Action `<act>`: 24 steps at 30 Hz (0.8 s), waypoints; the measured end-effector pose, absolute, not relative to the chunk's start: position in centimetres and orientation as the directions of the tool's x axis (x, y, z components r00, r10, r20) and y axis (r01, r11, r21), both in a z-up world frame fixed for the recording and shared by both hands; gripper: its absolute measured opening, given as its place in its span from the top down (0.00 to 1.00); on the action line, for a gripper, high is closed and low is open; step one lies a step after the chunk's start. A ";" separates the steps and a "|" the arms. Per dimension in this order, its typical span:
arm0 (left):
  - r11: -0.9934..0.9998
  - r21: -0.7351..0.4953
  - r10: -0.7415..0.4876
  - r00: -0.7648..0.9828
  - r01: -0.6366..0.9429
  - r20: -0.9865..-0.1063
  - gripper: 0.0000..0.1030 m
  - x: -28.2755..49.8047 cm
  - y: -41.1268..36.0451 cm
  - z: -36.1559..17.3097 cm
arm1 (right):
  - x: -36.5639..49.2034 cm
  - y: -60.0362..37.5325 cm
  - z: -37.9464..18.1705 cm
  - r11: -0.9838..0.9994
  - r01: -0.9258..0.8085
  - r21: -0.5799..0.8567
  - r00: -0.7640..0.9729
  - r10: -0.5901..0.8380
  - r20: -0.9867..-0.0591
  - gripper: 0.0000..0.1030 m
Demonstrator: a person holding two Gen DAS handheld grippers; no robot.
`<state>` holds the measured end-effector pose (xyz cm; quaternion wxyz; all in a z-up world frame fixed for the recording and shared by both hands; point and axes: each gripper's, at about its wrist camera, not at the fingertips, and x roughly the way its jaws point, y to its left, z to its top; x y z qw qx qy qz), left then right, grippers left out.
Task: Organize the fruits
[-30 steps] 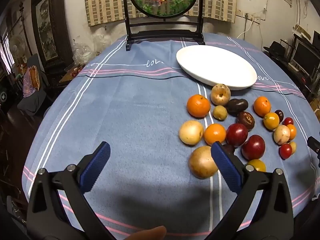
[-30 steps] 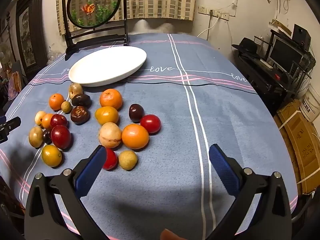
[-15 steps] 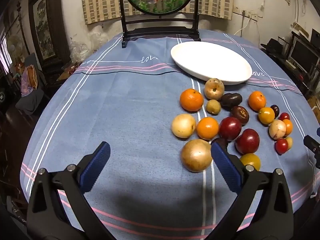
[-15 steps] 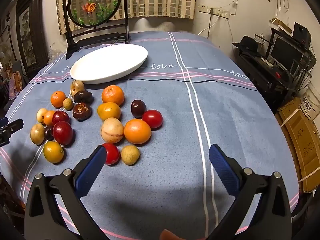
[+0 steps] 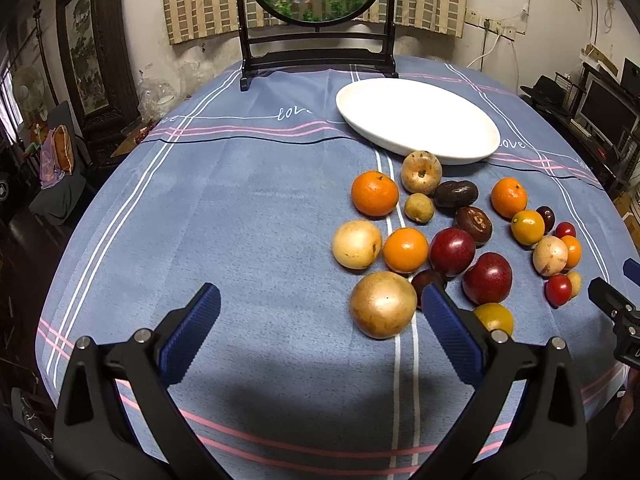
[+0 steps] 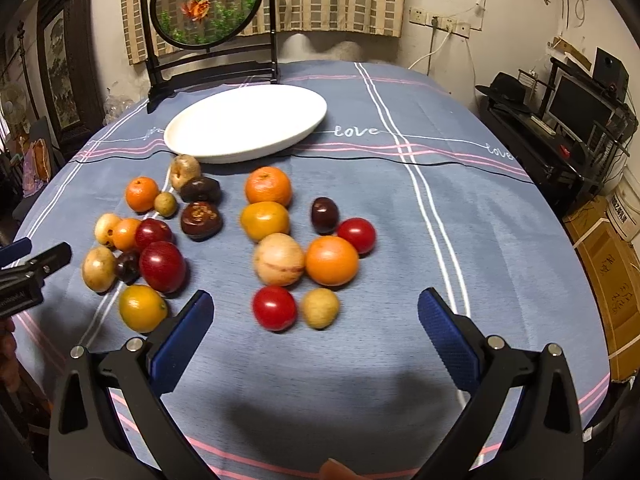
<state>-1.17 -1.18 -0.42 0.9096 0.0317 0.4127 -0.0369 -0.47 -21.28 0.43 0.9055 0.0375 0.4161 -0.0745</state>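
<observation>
Here, your left hand-held gripper [image 5: 320, 320] and right hand-held gripper [image 6: 316, 320] both gape wide and empty above the table's [image 5: 200, 220] near edge. The fruits [image 5: 432, 240] lie loose before the bare white plate [image 5: 416, 120], likely their destination.

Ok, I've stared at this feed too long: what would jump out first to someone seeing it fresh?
The scatter of fruit on the blue tablecloth: oranges, dark red plums, red tomatoes and tan round ones, all loose in front of the white plate, which holds nothing. Behind the plate stands a round goldfish screen. Both grippers, left gripper and right gripper, hang open and hold nothing.
</observation>
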 end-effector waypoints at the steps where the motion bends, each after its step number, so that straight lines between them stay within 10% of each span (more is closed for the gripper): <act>1: 0.995 0.027 -0.041 0.656 0.094 -0.753 0.02 -1.2 -1.3 -0.5 | -0.5 -21.1 0.4 0.986 0.165 0.007 0.645 -0.102 -0.757 0.01; 24: 0.994 0.022 -0.052 0.652 0.105 -0.757 0.02 -1.5 -1.6 -1.0 | -0.6 -20.9 0.5 0.988 0.155 0.010 0.651 -0.095 -0.753 0.01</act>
